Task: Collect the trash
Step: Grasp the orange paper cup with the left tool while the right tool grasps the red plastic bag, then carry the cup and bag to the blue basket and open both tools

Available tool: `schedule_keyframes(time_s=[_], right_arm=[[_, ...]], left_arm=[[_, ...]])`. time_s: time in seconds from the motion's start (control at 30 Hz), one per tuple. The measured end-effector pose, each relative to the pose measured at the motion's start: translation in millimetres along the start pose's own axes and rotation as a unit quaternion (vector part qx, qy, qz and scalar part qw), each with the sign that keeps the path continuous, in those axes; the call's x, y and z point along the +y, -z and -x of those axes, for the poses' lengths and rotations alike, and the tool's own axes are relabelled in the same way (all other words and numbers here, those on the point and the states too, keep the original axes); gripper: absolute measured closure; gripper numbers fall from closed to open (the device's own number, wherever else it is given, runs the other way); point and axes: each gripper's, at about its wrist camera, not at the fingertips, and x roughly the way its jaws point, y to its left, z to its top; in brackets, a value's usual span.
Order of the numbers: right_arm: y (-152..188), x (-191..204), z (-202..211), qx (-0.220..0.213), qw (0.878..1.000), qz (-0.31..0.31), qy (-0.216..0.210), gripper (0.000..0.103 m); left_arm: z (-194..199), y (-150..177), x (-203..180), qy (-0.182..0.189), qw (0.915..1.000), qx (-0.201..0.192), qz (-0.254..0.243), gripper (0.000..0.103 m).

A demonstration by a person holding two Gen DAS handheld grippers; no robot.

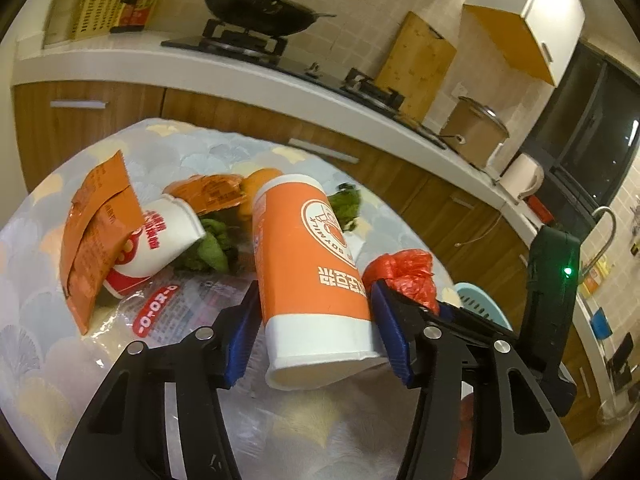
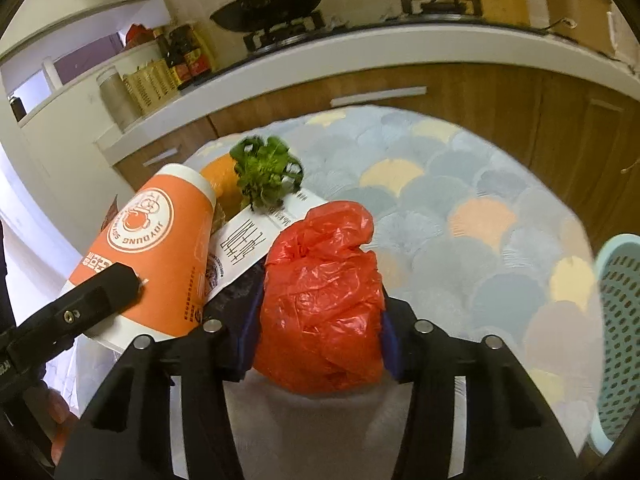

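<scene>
My left gripper (image 1: 316,320) is shut on an orange and white soy-milk paper cup (image 1: 308,264), held tilted above the table; the cup also shows in the right wrist view (image 2: 160,256). My right gripper (image 2: 320,320) is shut on a crumpled red plastic bag (image 2: 324,300), which also shows in the left wrist view (image 1: 404,276). More trash lies on the table: orange wrappers (image 1: 96,232), a red and white cup (image 1: 160,240), green leaves (image 2: 266,172), a clear printed plastic bag (image 1: 176,304) and a paper receipt (image 2: 256,236).
The round table has a scallop-patterned cloth (image 2: 460,200). A pale blue perforated basket (image 2: 620,320) stands at the table's right edge. Behind runs a kitchen counter (image 1: 240,68) with a wok on a stove (image 1: 260,8), bottles (image 2: 184,56), a cutting board and a pot.
</scene>
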Motion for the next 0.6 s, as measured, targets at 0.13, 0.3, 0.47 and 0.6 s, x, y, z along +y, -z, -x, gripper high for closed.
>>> schedule_keyframes(time_s=[0.13, 0.3, 0.47, 0.6], right_arm=[[-4.6, -11.4, 35.4, -0.039, 0.999, 0.000, 0.025, 0.058], [-10.3, -41.2, 76.6, -0.077, 0.995, -0.010, 0.057, 0.058], [-7.8, -86.0, 106.7, -0.096, 0.990, -0.036, 0.092, 0.058], [-0.8, -122.6, 123.9, -0.101, 0.986, -0.059, 0.120, 0.058]], left_arm=[[12.1, 0.6, -23.6, 0.014, 0.9995, -0.018, -0.020, 0.051], [15.1, -1.4, -67.4, 0.041, 0.9975, -0.027, -0.051, 0.051], [-4.3, 0.1, -118.4, 0.070, 0.9938, -0.016, -0.085, 0.051], [-26.8, 6.8, -154.6, 0.092, 0.9900, 0.001, -0.106, 0.051]])
